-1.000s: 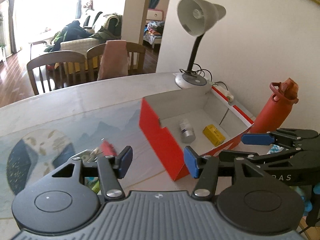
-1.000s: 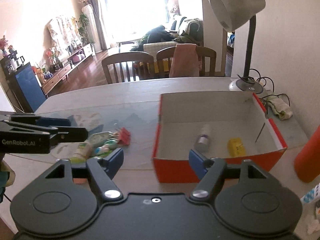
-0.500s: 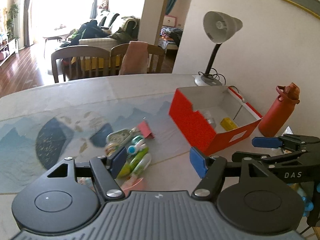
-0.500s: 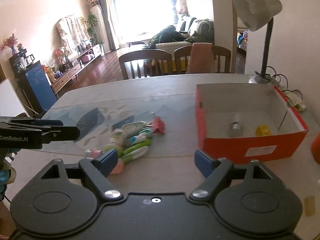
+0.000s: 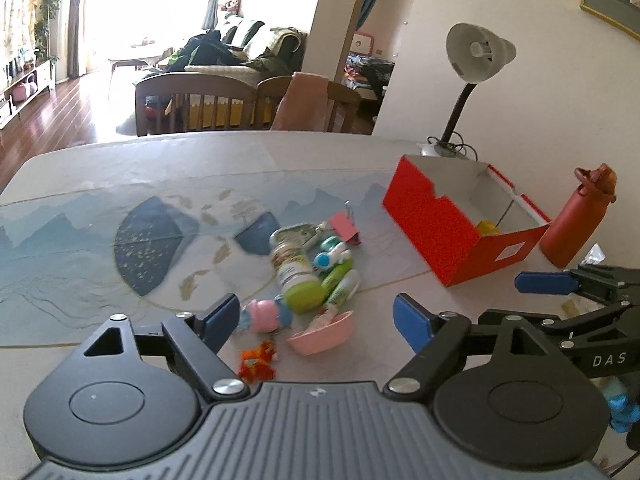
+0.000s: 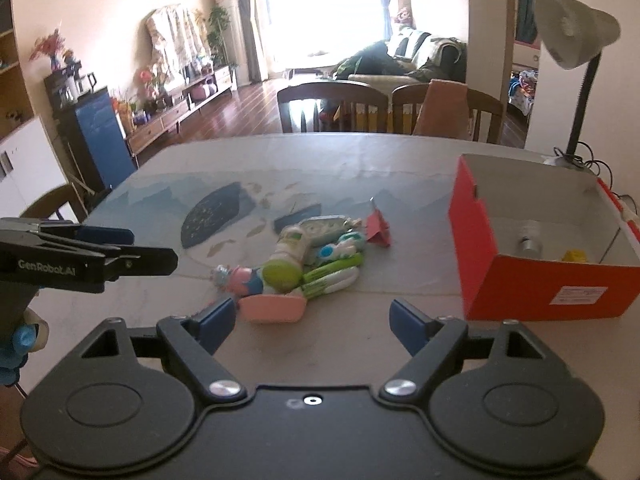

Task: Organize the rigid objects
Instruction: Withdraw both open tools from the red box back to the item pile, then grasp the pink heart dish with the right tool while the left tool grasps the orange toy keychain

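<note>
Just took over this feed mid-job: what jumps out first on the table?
A bright red cardboard box stands open at the right, with a yellow block and a small silver cylinder inside. Left of it, mid-table on the blue mat, lies a jumble of small colourful objects, with a pink dish nearest.

A red box [image 6: 536,280] sits open on the tabletop [image 6: 400,160], white inside. A small silver bottle [image 6: 527,240] and a yellow block [image 6: 574,256] lie at the bottom of it. Well apart from the box, a heap of little things lies on the picture mat [image 5: 120,240]. A white bottle with a lime green cap [image 5: 298,276] lies on its side in the middle. Two green tubes [image 6: 332,276] lie next to it, touching. A pink pig toy [image 5: 264,314] and a pink dish [image 5: 322,334] lie at the near edge. A red binder clip [image 5: 346,226] sits at the far edge. A tiny orange toy [image 5: 256,362] lies alone, closest of all.
</note>
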Available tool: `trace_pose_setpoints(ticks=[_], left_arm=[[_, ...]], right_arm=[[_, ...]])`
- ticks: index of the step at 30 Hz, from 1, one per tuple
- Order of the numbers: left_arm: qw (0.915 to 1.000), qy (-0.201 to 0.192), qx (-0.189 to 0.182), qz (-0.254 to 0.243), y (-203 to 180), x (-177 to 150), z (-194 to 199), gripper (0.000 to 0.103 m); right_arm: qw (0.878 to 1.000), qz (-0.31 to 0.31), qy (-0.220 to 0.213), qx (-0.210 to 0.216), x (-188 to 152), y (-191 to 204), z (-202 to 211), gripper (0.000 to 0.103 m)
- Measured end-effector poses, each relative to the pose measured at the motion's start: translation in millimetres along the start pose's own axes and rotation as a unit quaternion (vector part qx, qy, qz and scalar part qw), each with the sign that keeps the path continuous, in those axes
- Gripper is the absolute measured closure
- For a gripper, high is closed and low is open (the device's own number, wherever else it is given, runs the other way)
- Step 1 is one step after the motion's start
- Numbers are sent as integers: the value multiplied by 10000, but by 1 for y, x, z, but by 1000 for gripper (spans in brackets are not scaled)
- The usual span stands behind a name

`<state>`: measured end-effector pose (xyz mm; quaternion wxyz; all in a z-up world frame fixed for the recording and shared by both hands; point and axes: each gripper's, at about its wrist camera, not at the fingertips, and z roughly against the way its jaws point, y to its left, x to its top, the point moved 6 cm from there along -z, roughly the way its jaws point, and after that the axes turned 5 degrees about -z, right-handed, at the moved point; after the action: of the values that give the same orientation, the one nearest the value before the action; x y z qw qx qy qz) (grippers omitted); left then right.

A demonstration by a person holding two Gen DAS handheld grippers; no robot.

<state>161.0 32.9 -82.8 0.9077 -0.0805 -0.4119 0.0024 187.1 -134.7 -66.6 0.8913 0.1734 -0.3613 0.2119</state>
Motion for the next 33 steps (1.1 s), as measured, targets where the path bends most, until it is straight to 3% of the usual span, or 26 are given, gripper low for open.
trace_pose_setpoints(ticks=[4, 12, 22, 33], left_arm=[[9999, -19, 30, 117, 14, -14, -5, 2], [9991, 66, 221, 363, 41, -44, -26, 1], [9984, 235, 431, 298, 49, -72, -64, 1], [9986, 364, 308, 231, 45, -81, -97, 1]], right_arm=[[9999, 126, 102, -36, -6, 10, -13, 19], [9994, 67, 298, -153, -7, 11, -37, 19], [9984, 9, 543, -146, -7, 22, -73, 19], [9959, -110, 884, -141, -17, 26, -116, 21]])
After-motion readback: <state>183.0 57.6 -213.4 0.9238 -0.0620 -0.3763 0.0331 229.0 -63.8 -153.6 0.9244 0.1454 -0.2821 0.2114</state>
